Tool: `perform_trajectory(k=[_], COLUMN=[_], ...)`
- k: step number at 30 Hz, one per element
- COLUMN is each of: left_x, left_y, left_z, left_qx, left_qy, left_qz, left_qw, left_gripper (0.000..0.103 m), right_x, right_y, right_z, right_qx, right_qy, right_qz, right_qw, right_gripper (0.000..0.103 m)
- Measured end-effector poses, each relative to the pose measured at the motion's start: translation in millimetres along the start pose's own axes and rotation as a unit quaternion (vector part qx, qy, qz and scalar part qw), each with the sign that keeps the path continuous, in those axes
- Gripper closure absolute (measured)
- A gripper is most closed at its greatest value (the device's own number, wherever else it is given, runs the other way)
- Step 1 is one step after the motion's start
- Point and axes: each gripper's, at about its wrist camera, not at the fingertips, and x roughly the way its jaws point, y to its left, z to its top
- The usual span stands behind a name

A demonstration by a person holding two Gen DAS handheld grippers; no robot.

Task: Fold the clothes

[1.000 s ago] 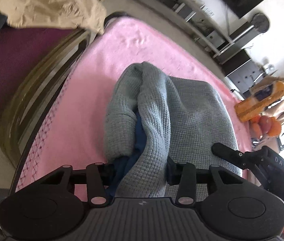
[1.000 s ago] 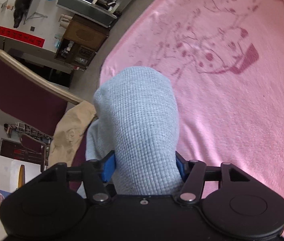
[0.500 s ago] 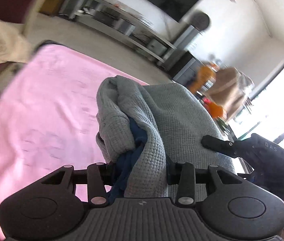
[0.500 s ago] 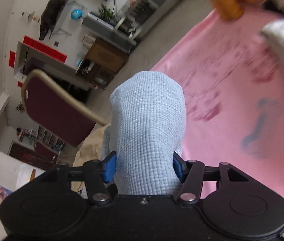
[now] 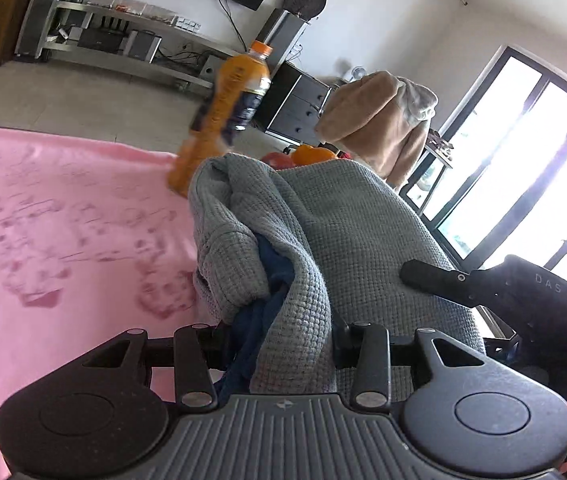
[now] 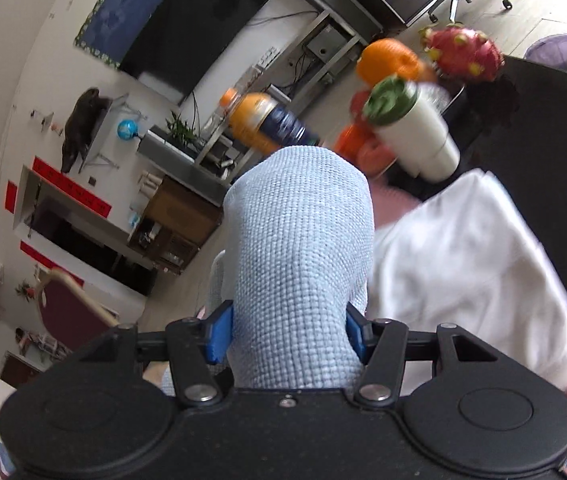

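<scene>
Both tools, left tool (image 5: 279, 350) and right tool (image 6: 289, 334), pinch the grey waffle-knit sweater (image 5: 323, 232) aloft; its loose bulk could topple the orange drink bottle (image 5: 227, 108).

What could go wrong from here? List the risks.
1. The grey knit sweater, bunched in both the left gripper and right gripper, may swing into the orange bottle close behind it.
2. Its dark blue inner layer hangs loose, so the fold may come undone.
</scene>
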Motion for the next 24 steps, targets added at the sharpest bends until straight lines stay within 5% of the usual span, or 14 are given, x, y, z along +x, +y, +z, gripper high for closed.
perform_trajectory(k=[4, 9, 15, 20, 24], left_x=[49.3, 123.5, 105.4, 52.6, 37.9], left_y=[-2.9, 24.6, 32.0, 39.4, 31.4], left_z=[0.3, -16.8, -14.1, 5.9, 28.7], left_qx=[0.013, 0.024, 0.016, -0.010, 0.013], left_qy=[0.011, 0.071, 0.073, 0.043, 0.031], left_qz=[0.010, 0.078, 0.053, 0.023, 0.021], left_qw=[0.9998, 0.9942, 0.9958, 0.9988, 0.9992], left_gripper=[0.064, 0.058, 0.058, 0.062, 0.064], right_x=[6.1, 14.0, 11.6, 9.5, 0.2], right_y=[-43.9, -83.7, -95.0, -104.4, -97.5], right_z=[33.8, 37.7, 34.9, 32.6, 35.0], right_qx=[0.013, 0.040, 0.044, 0.047, 0.037], right_qy=[-0.010, -0.016, -0.022, -0.027, -0.043], right_qz=[0.011, -0.008, -0.041, -0.068, -0.089], right_qw=[1.000, 0.999, 0.998, 0.996, 0.994], right_gripper=[0.050, 0.048, 0.034, 0.019, 0.018])
